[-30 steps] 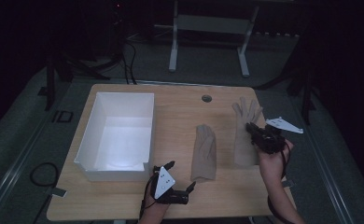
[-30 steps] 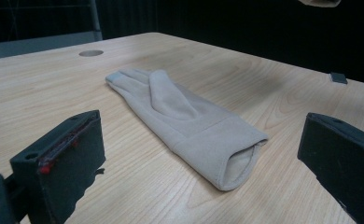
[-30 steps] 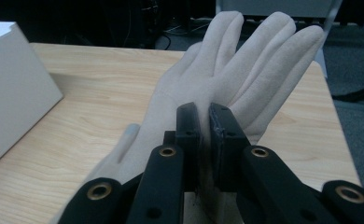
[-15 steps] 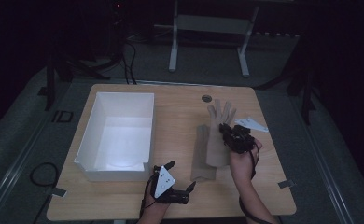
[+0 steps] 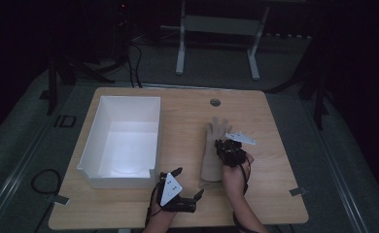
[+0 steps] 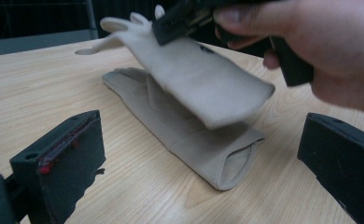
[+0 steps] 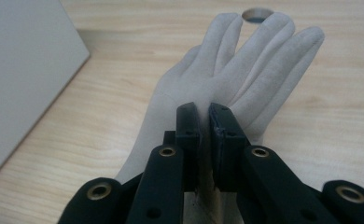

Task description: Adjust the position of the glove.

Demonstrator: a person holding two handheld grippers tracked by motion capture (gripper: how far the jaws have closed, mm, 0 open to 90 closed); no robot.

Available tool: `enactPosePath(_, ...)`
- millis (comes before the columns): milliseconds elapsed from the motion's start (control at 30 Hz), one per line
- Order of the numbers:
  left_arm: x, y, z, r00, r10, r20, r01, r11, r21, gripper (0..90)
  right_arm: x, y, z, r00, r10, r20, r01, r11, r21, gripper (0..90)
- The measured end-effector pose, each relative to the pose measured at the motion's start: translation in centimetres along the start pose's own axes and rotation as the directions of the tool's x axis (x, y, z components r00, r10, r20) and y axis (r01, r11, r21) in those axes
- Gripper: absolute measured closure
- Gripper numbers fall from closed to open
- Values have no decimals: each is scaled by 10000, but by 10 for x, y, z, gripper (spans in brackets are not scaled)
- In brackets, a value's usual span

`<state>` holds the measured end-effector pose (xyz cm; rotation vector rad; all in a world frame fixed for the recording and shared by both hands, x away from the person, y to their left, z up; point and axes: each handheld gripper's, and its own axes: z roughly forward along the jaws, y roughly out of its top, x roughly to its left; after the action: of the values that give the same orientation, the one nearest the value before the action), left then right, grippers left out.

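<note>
Where the table's near edge meets the person's forearms, the left gripper (image 5: 180, 191) rests low on the wooden table (image 5: 275, 194), its jaws standing wide apart with nothing between them; a grey three-cornered plate (image 5: 170, 189) sits on top of it; no writing legible on plate or gripper body.

Just beyond and to the right, the right gripper (image 5: 229, 148) is clamped on the upper glove (image 6: 194, 79); the right gripper view shows the two jaws pressed together on pale fabric at the palm, glove fingers (image 7: 259, 56) spread forward past the jaw tips; the person's right hand (image 6: 329, 51) wraps the gripper body.

In the left gripper view the upper glove is lifted clear, cuff end hanging free; directly below it the lower glove (image 6: 203, 140) lies flat on the table, open cuff toward the camera; both gloves pale beige, no label or print seen.

Left of the gloves, near but apart, sits a white open box (image 5: 124, 141), inside bare; no markings readable on its walls.

Farther back, a round hole (image 5: 215, 102) in the tabletop; behind the table, a white metal stand (image 5: 216, 43) on a dark floor.
</note>
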<state>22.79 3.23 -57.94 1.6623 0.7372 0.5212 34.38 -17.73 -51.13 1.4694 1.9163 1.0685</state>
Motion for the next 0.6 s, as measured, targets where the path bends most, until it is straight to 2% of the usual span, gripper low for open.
enactPosePath(100,0,0,0,10000,16,7,-16,10000,10,10,0,-5,2,10000,77,-1,-77,9999,104,830)
enactPosePath(200,0,0,0,10000,36,3,-36,10000,15,9,0,-15,10,10000,-37,49,34,9987,507,829)
enactPosePath(367,0,0,0,10000,50,-6,-50,10000,39,10,-3,-27,18,9995,310,46,-312,9960,840,824)
enactPosePath(600,-1,0,0,9999,166,-22,-166,9998,72,10,-3,-29,23,9993,367,-66,-359,9951,921,795)
